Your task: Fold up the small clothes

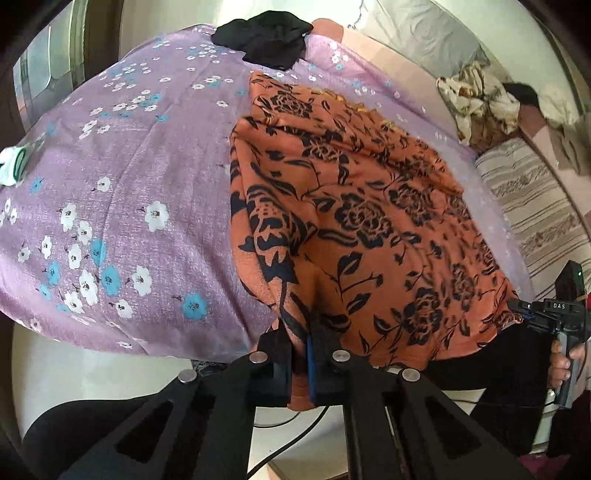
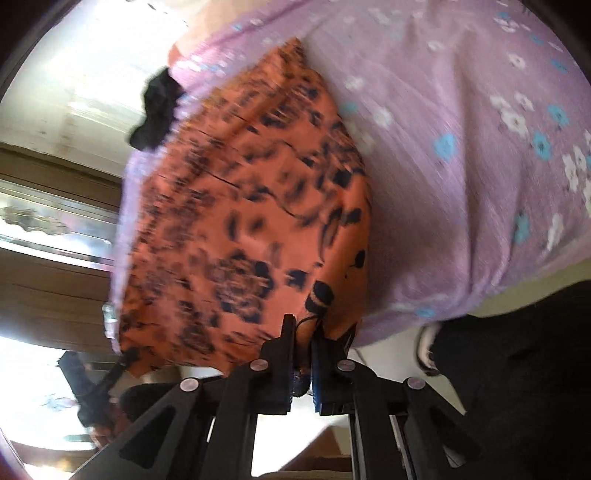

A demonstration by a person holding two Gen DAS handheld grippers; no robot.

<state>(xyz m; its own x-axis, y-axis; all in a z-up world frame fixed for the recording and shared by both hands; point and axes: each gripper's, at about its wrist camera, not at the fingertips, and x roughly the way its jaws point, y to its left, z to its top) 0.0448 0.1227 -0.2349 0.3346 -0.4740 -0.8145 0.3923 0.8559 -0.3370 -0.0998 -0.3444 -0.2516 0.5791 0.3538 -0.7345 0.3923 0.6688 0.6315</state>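
An orange garment with a black flower print (image 1: 351,206) lies spread on a bed under a purple flowered sheet (image 1: 129,166). My left gripper (image 1: 300,332) is shut on the garment's near edge at one corner, and the cloth bunches between its black fingers. My right gripper (image 2: 303,332) is shut on the other near corner of the same garment (image 2: 240,206), which looks blurred in the right wrist view. The right gripper (image 1: 554,321) also shows at the far right of the left wrist view, held by a hand.
A black garment (image 1: 266,33) lies at the far end of the bed. A small white and green item (image 1: 13,166) sits at the left edge. Crumpled cream clothes (image 1: 480,99) and a striped cushion (image 1: 535,206) lie to the right. The person's dark clothing (image 2: 517,369) is close by.
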